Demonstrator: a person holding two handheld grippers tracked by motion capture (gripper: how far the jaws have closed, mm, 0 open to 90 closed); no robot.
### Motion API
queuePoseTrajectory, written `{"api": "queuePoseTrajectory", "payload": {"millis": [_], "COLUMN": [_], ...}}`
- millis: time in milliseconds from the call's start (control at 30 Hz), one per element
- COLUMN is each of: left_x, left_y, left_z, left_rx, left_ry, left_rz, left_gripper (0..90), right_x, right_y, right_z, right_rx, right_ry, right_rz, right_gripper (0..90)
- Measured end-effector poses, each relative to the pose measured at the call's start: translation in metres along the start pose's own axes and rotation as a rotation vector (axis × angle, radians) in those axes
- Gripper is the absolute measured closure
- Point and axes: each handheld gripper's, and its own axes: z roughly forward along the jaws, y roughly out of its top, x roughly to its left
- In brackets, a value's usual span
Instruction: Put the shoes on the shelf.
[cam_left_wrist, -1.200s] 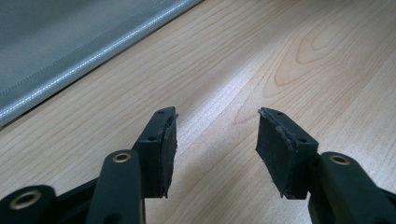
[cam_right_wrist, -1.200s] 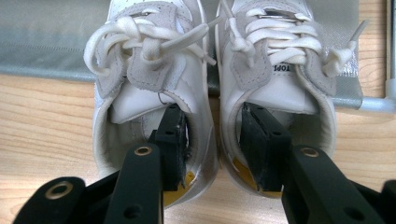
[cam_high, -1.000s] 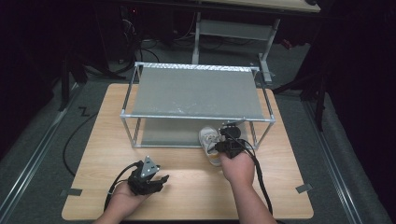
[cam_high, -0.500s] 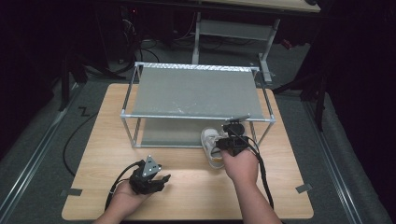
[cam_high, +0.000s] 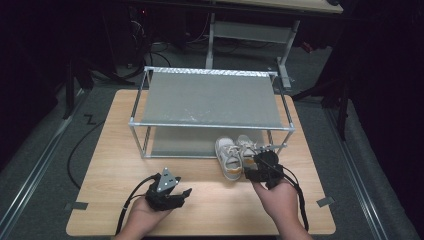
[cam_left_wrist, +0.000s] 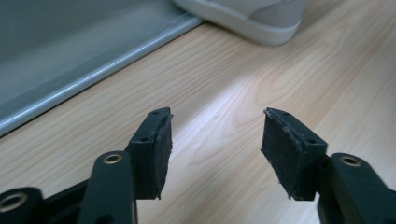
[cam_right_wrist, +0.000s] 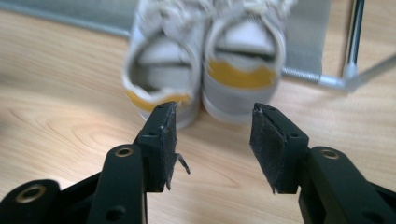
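With the pair of white sneakers (cam_high: 237, 154) standing heels-near at the two-tier rack's (cam_high: 212, 98) front right edge on the tabletop (cam_high: 105, 150), the right gripper (cam_right_wrist: 212, 116), jaws apart and empty, should probably straddle both touching heels squarely, while the left gripper (cam_left_wrist: 217, 128) idles, likewise apart.

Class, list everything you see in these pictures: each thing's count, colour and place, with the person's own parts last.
Table: one, light wood, centre.
Rack: one, grey metal, two shelves, on the table's far half.
Shoes: two, white with yellow heels, side by side at the rack's front right, toes towards the lower shelf.
Left tool: one, black, open, near left over bare wood.
Right tool: one, black, open, just behind the shoes' heels.
Hands: two, at the near edge.
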Motion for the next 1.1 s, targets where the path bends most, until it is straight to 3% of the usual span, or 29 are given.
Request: {"api": "queuePoseTrajectory", "payload": {"millis": [33, 67, 100, 133, 167, 233, 267, 300, 367, 433, 500, 533, 600, 667, 767, 867, 1100], "left_x": [-0.005, -0.016, -0.016, -0.028, -0.028, -0.039, -0.047, -0.047, -0.058, -0.062, -0.068, -0.070, -0.070, -0.068, -0.063, -0.058, -0.040], "left_y": [0.003, 0.009, 0.009, 0.016, 0.016, 0.025, 0.032, 0.032, 0.041, 0.045, 0.052, 0.055, 0.060, 0.063, 0.070, 0.078, 0.086], "left_z": [0.002, 0.010, 0.010, 0.021, 0.021, 0.036, 0.051, 0.051, 0.078, 0.087, 0.098, 0.103, 0.110, 0.111, 0.107, 0.105, 0.106], "left_rx": [-0.011, -0.020, -0.020, -0.020, -0.020, -0.033, -0.061, -0.061, -0.093, -0.105, -0.114, -0.115, -0.098, -0.117, -0.144, -0.134, -0.102], "left_ry": [-0.006, -0.004, -0.004, 0.002, 0.002, 0.022, 0.029, 0.029, 0.025, 0.033, 0.057, 0.060, 0.067, 0.062, 0.080, 0.102, 0.146], "left_rz": [-0.005, -0.003, -0.003, 0.013, 0.013, 0.015, -0.008, -0.008, -0.076, -0.089, -0.088, -0.101, -0.142, -0.167, -0.162, -0.161, -0.133], "left_gripper": [41.3, 39.2, 37.7, 36.1, 34.7, 32.9, 30.6, 29.6, 26.7, 26.8, 29.8, 29.8, 34.2, 38.9, 42.2, 46.0, 51.5], "right_x": [0.000, -0.009, -0.009, -0.019, -0.019, -0.027, -0.032, -0.032, -0.035, -0.036, -0.038, -0.038, -0.041, -0.043, -0.045, -0.048, -0.040], "right_y": [0.000, -0.011, -0.011, -0.019, -0.019, -0.025, -0.028, -0.028, -0.034, -0.035, -0.039, -0.039, -0.040, -0.038, -0.034, -0.029, -0.025], "right_z": [0.000, 0.005, 0.005, 0.012, 0.012, 0.020, 0.025, 0.025, 0.033, 0.035, 0.040, 0.040, 0.043, 0.045, 0.049, 0.054, 0.060], "right_rx": [0.000, -0.014, -0.014, -0.019, -0.019, -0.031, -0.057, -0.057, -0.109, -0.123, -0.187, -0.187, -0.209, -0.239, -0.249, -0.261, -0.266], "right_ry": [0.000, 0.010, 0.010, 0.022, 0.022, 0.038, 0.053, 0.053, 0.063, 0.063, 0.071, 0.071, 0.089, 0.107, 0.123, 0.180, 0.184], "right_rz": [0.000, 0.002, 0.002, 0.008, 0.008, 0.014, 0.015, 0.015, 0.004, 0.001, 0.000, 0.000, -0.001, -0.012, -0.005, 0.013, 0.018], "right_gripper": [50.7, 50.6, 50.6, 49.8, 49.8, 49.7, 49.8, 49.8, 52.0, 52.5, 55.2, 55.2, 56.4, 59.2, 59.3, 61.7, 64.7]}}
